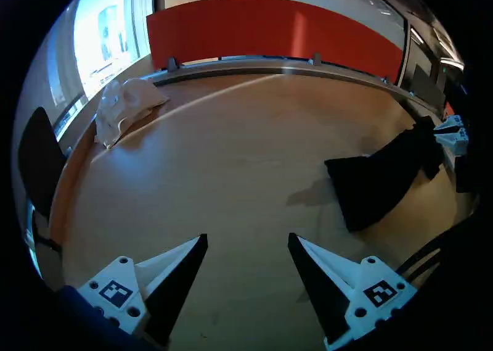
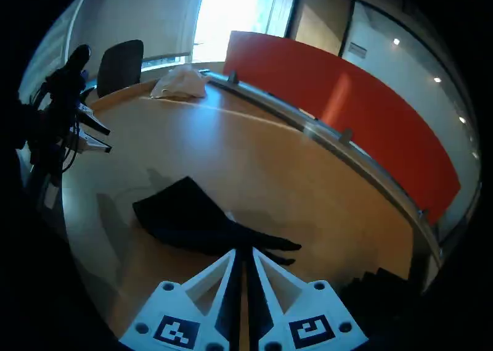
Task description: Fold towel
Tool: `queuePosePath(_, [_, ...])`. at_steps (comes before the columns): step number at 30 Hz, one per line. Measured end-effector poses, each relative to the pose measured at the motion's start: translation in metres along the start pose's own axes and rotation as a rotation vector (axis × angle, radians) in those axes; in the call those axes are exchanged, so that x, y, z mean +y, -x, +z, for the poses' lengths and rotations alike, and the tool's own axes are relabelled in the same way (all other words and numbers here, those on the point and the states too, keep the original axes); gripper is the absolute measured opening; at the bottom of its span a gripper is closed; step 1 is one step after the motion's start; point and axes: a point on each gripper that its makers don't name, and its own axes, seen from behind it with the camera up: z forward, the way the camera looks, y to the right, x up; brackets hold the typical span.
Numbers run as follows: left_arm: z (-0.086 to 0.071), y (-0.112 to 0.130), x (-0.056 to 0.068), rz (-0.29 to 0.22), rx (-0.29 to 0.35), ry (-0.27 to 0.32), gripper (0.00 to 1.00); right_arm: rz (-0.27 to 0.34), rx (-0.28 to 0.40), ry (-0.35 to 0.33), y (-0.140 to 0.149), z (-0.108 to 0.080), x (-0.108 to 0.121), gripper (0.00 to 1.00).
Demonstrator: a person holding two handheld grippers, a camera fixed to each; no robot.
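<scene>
Left gripper view: left gripper is hovering above the wooden table, fingers spread wide, gripping nothing. Black towel is lying on the table's right side, one end rising toward the right gripper. Cream cloth is sitting far left, near the red panel.

Right gripper view: right gripper is pinching a corner of the black towel, fingers nearly together. Left gripper is hanging at the left, well apart from the towel. Chair is standing behind the cream cloth.
</scene>
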Motion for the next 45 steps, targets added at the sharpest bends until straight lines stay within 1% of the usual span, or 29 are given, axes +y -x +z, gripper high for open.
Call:
queuePosePath(3, [0.001,-0.002,0.001,0.003,0.001,0.002,0.97,-0.014,0.008,0.006,-0.005,-0.003,0.002,0.07])
queuePosePath(9, [0.002,-0.005,0.003,0.008,0.004,0.005,0.97,-0.021,0.023,0.011,-0.014,-0.007,0.007,0.08])
queuePosePath(18, [0.004,-0.008,0.004,0.01,0.002,0.004,0.97,-0.04,0.032,0.022,-0.02,-0.014,0.014,0.08])
queuePosePath(24, [0.005,-0.008,0.006,0.017,0.0,0.007,0.97,-0.043,0.032,0.015,-0.021,-0.011,0.012,0.09])
queuePosePath(30, [0.006,-0.011,0.009,0.017,0.004,0.013,0.97,-0.058,0.032,-0.003,-0.023,-0.006,0.005,0.09])
queuePosePath(36, [0.005,-0.013,0.009,0.02,0.008,0.013,0.97,-0.075,0.034,-0.028,-0.027,0.0,-0.004,0.09])
queuePosePath(45, [0.004,-0.013,0.006,0.017,0.012,0.01,0.97,-0.099,0.031,-0.089,-0.031,0.014,-0.031,0.1])
